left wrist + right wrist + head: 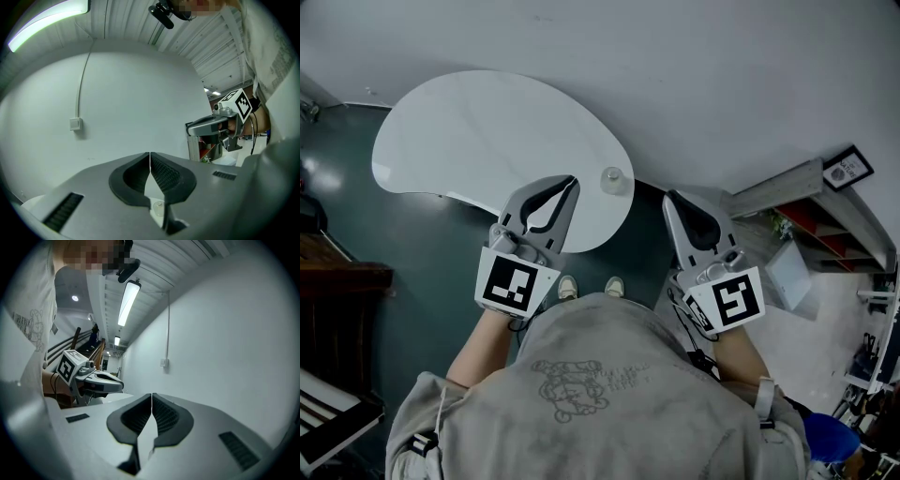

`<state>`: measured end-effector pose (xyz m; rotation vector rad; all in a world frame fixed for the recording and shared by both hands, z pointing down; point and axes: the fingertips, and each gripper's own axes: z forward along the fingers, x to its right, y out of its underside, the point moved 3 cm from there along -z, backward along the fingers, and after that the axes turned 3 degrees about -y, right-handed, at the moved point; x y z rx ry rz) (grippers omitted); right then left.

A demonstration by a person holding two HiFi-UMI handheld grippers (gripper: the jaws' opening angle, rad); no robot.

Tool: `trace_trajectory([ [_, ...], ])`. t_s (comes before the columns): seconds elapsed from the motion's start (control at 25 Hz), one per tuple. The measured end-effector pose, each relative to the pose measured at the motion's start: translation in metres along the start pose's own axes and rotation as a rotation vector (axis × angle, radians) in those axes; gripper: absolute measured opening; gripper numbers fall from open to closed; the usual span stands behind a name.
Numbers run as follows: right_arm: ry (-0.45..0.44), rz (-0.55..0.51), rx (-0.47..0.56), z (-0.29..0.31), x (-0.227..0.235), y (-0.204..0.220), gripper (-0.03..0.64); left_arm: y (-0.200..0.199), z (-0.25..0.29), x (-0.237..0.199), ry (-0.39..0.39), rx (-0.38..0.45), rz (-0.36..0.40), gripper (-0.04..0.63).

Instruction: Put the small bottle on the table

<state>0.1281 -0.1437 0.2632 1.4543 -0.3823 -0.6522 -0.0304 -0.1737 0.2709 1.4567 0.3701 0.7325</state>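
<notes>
A small clear bottle (613, 179) stands upright near the right edge of the white kidney-shaped table (469, 141). My left gripper (574, 180) is shut and empty, held over the table's near edge, its tips a short way left of the bottle. In the left gripper view the bottle (158, 207) shows below the closed jaws (150, 153). My right gripper (667, 196) is shut with nothing in it, right of the table and off it. Its jaws (152, 394) point at the white wall.
A white wall (694, 84) runs behind the table. A shelf unit with red insides (811, 220) and a framed picture (848, 169) stand to the right. Dark wooden furniture (337, 281) is at the left. The floor (431, 253) is dark teal.
</notes>
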Motion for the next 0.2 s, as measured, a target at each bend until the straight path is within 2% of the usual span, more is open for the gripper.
trace_trajectory([
  [0.2, -0.001, -0.008, 0.003, -0.0001, -0.0007, -0.0009, 0.031, -0.0005, -0.0016, -0.0005, -0.012, -0.002, 0.003, 0.018],
])
